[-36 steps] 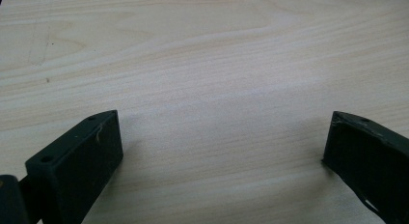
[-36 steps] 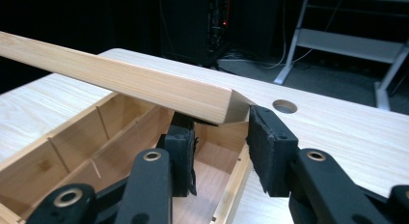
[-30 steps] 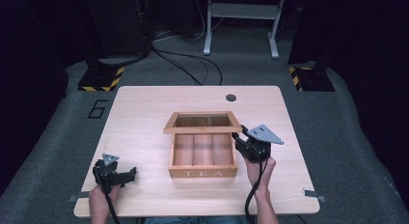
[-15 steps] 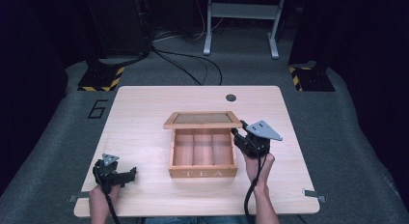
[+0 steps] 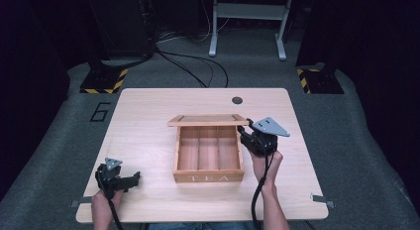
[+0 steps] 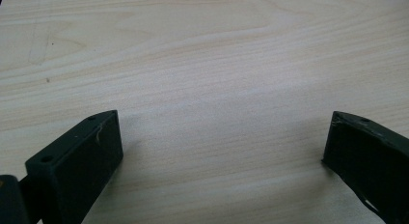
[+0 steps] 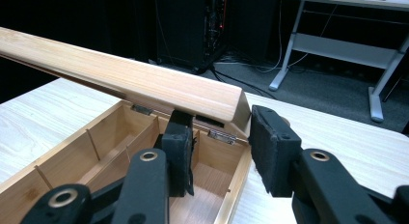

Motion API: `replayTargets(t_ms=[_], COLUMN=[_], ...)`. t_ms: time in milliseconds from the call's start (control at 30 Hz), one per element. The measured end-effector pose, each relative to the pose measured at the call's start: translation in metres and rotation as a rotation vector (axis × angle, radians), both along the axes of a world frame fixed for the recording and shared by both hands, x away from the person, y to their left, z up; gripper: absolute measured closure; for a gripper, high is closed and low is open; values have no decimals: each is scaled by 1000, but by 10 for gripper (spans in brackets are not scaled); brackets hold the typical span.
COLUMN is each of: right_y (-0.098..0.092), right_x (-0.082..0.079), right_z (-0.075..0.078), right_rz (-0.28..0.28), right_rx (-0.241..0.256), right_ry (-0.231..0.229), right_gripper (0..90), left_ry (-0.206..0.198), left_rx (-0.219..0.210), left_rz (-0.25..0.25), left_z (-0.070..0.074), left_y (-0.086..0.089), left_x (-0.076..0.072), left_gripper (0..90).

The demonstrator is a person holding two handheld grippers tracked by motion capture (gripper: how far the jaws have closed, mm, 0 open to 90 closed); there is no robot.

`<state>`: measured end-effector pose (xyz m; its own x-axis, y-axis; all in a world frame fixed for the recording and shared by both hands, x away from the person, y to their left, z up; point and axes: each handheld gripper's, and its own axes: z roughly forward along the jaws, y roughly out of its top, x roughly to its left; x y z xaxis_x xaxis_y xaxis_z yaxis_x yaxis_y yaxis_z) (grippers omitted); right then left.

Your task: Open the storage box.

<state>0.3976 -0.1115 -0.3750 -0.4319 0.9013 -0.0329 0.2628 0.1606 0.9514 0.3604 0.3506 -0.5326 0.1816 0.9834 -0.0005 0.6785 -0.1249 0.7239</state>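
Straddling the raised lid (image 7: 144, 81), right tongs (image 7: 219, 149) gape; left tongs (image 6: 217, 151) spread apart.

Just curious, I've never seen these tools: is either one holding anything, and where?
The right tool straddles the tea box's lid at its right end; contact is unclear. The left tool is open, empty.
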Motion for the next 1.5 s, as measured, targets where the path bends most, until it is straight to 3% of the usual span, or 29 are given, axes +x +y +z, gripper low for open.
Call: replayTargets(t_ms=[933,1500], right_y=[1,1], right_x=[12,12], right_z=[13,12], right_rz=[4,1], right_rx=[-16,-16], right_ry=[9,8], right_gripper=[617,617], left_ry=[5,6], left_rx=[7,8], left_rz=[-7,-9], left_z=[0,0], left_y=[1,1], left_x=[0,0], left_gripper=[0,0])
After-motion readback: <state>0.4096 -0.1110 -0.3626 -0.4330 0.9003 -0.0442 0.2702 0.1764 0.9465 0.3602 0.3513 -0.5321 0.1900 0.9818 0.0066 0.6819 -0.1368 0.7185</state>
